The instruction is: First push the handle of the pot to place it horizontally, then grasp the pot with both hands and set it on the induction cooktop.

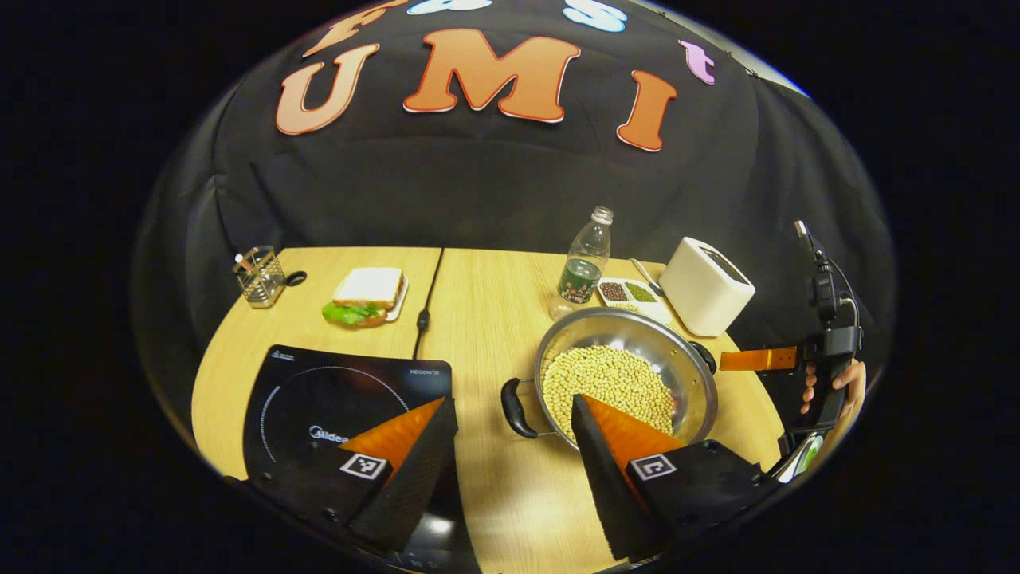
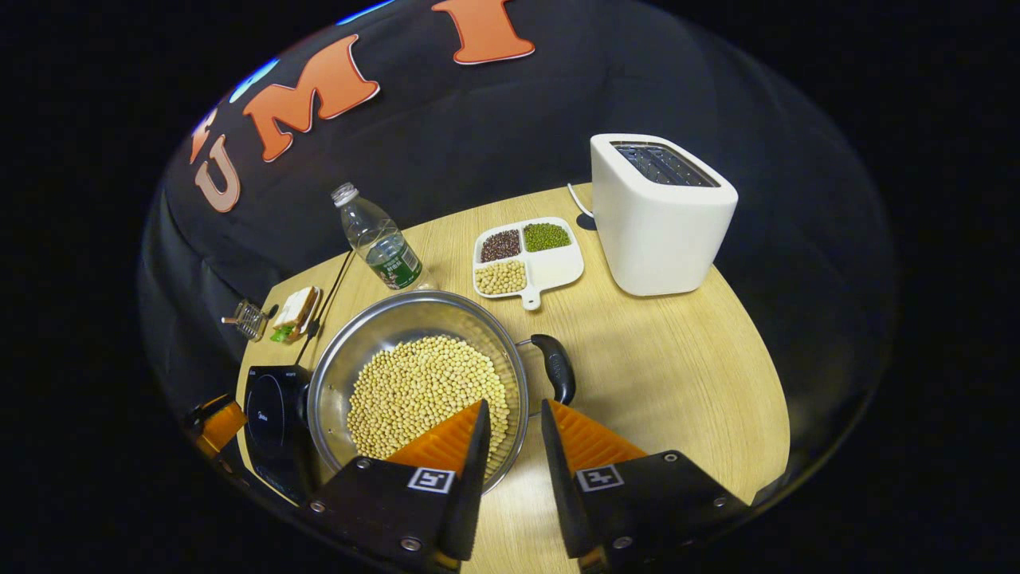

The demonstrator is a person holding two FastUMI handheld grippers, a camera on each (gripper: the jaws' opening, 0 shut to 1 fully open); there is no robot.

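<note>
Table (image 2: 677, 375) carries everything. Cooktop (image 1: 319, 399) lies at nine o'clock from the pot (image 1: 677, 351), well apart, nothing on it. Pot, full of beans (image 2: 422, 391), sits mid-table with its handle (image 2: 558, 367) at three o'clock in the right gripper view. Toaster (image 2: 661, 215) stands at one o'clock from the pot, tray (image 2: 558, 267) at twelve, bottle (image 2: 382, 243) at eleven. My left gripper (image 1: 510, 410) gapes wide, holding nothing. My right gripper (image 2: 514, 414) is narrowly parted over the pot's rim, gripping nothing.
</note>
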